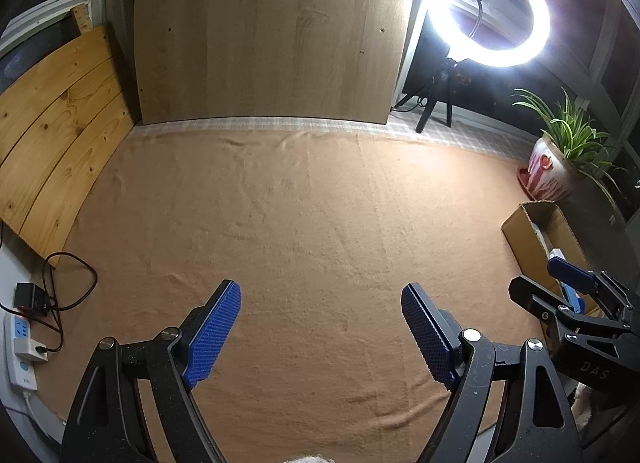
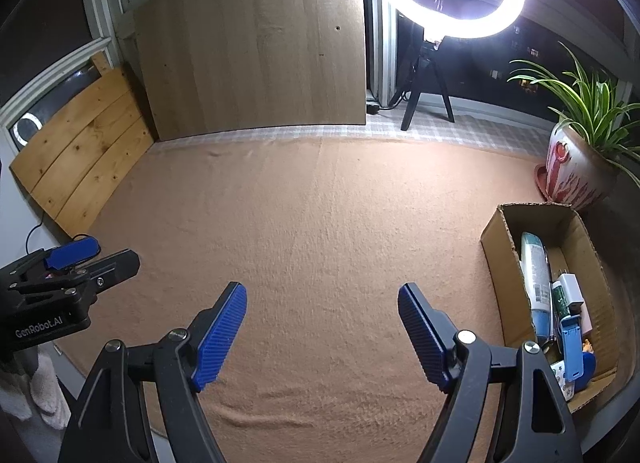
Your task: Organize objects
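The sorting looks finished, or close to it. The tan cloth (image 2: pixel 320 223) that covers the counter lies bare from edge to edge in both wrist views, with nothing loose on it. The objects all sit in the open cardboard box (image 2: pixel 504 247) at the right edge of the cloth: a white-and-teal tube (image 2: pixel 534 271), a white charger plug (image 2: pixel 572 287), a light blue phone stand (image 2: pixel 570 347) and a few smaller pieces we cannot make out. We judge that nothing is left to pick up, unless something lies outside these views.

Our left gripper (image 1: pixel 320 327) hangs over the near middle of the cloth with its blue pads wide apart, holding and touching nothing. Our right gripper (image 2: pixel 322 327) stands just as wide and just as empty, near the box but clear of its wall. A potted spider plant (image 2: pixel 580 167) stands behind the box.
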The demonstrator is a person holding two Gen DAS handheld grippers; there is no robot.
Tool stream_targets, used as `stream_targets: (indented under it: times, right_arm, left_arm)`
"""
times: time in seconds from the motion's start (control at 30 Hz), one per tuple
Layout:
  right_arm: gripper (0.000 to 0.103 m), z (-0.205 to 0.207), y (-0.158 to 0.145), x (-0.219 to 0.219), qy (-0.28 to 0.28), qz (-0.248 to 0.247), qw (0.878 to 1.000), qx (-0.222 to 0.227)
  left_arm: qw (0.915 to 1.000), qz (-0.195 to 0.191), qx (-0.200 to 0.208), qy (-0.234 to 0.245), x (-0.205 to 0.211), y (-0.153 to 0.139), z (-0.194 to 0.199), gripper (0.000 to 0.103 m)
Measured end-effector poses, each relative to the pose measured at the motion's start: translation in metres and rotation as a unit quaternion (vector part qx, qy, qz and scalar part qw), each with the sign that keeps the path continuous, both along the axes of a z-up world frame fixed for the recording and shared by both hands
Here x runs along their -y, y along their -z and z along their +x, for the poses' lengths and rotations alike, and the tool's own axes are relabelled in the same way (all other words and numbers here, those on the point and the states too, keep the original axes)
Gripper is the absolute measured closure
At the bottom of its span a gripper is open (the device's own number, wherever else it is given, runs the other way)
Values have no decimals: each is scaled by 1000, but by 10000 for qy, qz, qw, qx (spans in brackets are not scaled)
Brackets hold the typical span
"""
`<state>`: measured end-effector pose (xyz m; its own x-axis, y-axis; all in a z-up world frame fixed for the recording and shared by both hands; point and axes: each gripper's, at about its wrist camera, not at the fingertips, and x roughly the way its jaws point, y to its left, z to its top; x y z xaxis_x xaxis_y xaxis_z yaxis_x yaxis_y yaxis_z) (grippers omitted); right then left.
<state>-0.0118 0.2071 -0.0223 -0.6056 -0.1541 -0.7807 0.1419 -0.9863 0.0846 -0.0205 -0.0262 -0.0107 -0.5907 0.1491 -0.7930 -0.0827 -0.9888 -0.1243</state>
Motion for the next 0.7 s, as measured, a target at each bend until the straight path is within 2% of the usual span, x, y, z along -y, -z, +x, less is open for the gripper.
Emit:
stream_targets:
  times: [0.7]
  right_arm:
    - [28,2,1,-5,93,-4,10000,8]
  left_arm:
    - [10000,-78,51,7,-3,8,1,18]
